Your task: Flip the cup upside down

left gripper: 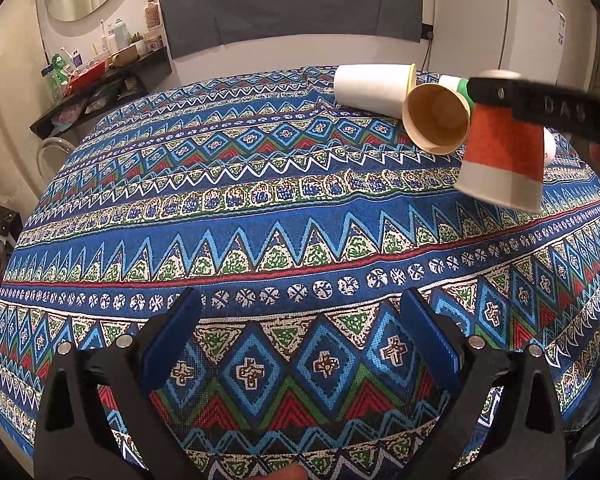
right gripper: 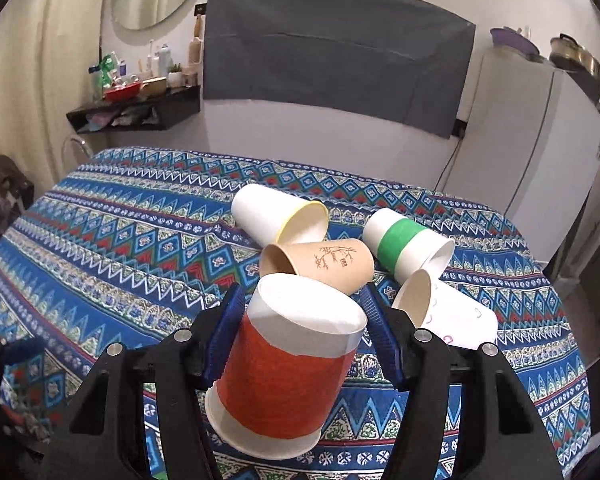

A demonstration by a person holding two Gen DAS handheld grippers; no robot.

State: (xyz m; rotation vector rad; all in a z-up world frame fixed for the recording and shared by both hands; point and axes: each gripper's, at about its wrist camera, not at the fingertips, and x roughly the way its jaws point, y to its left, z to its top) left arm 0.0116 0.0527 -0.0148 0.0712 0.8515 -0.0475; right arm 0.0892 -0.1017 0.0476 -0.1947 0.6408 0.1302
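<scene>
My right gripper (right gripper: pixel 302 332) is shut on a paper cup with a red band (right gripper: pixel 288 368), gripping it near its closed base. The cup is upside down, rim lowermost, held above the patterned cloth. In the left wrist view the same cup (left gripper: pixel 500 152) hangs at the right under the right gripper (left gripper: pixel 500 92), its rim just above the cloth. My left gripper (left gripper: pixel 300 328) is open and empty, low over the cloth near the front edge.
Several cups lie on their sides behind the held one: a white cup with a yellow rim (right gripper: pixel 278 214), a brown cup (right gripper: pixel 320 264), a green-banded cup (right gripper: pixel 406 246) and a white printed cup (right gripper: pixel 444 312). A blue patterned cloth (right gripper: pixel 120 240) covers the table. A shelf (right gripper: pixel 136 110) stands on the left wall.
</scene>
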